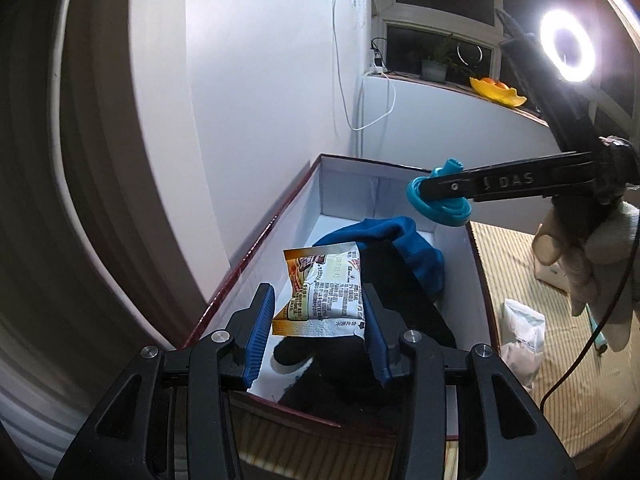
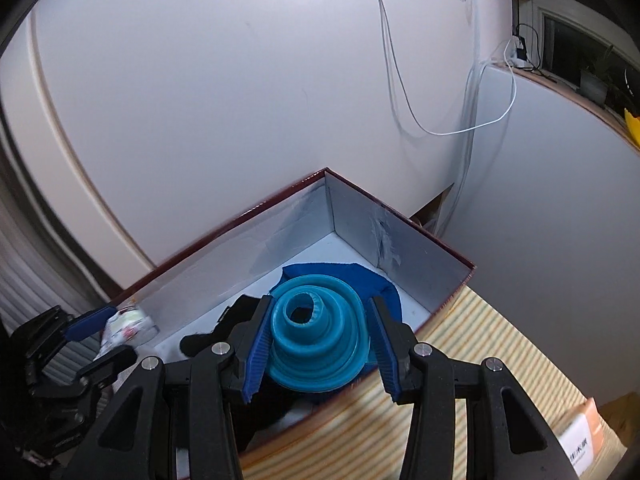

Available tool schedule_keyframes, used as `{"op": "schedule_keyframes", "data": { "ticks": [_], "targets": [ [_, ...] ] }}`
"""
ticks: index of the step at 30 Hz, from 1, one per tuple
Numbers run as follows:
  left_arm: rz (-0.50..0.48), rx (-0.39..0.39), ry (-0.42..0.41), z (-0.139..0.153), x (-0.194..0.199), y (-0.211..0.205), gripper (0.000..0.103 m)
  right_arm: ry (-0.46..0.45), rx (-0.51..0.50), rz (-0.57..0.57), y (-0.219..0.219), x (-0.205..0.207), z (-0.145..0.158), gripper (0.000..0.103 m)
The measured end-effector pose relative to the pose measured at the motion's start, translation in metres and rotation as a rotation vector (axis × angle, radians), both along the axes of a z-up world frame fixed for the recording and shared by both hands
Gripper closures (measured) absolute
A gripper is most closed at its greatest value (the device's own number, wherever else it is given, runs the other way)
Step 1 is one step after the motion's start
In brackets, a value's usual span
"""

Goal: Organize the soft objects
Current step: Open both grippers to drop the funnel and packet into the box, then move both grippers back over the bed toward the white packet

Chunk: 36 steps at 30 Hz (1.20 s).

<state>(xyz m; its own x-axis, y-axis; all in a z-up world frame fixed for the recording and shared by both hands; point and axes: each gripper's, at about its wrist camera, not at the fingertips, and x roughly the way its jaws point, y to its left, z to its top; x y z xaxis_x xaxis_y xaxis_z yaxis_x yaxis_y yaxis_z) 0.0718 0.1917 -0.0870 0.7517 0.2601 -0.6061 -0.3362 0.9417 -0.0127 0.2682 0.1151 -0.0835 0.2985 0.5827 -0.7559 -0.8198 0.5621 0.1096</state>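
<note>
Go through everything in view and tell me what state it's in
Left tongs: holding a snack packet over the box.
Right tongs: shut on a teal collapsible funnel, which is collapsed.
Box: open, no lid.
Blue cloth: crumpled inside the box.
Ring light: on.
</note>
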Motion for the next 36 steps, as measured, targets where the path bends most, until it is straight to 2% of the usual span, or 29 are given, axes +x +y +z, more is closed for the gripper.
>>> {"op": "schedule_keyframes", "data": {
  "ticks": [1, 5, 7, 22, 32, 34, 36],
  "targets": [
    [0.004, -0.002, -0.001, 0.000, 0.000, 0.000, 0.057, 0.002, -0.003, 0.002, 0.003, 0.001, -0.001, 0.056],
    [0.008, -0.002, -0.006, 0.001, 0.000, 0.001, 0.052, 0.019, -0.007, 0.016, 0.008, 0.003, -0.005, 0.053],
    [0.010, -0.004, -0.007, 0.002, 0.000, 0.001, 0.047, 0.017, -0.005, 0.019, 0.008, 0.001, -0.004, 0.040],
    [-0.011, -0.022, -0.045, 0.014, -0.013, -0.007, 0.047, 0.002, 0.017, 0.001, -0.015, -0.017, 0.017, 0.040],
    [-0.074, -0.043, -0.089, 0.029, -0.032, -0.035, 0.047, -0.041, 0.042, -0.038, -0.080, -0.054, 0.052, 0.039],
    [-0.098, -0.050, -0.100, 0.032, -0.035, -0.044, 0.047, -0.055, 0.053, -0.050, -0.101, -0.064, 0.062, 0.031],
    [-0.122, -0.059, -0.105, 0.034, -0.037, -0.053, 0.047, -0.070, 0.071, -0.074, -0.126, -0.076, 0.073, 0.030]
  ]
}}
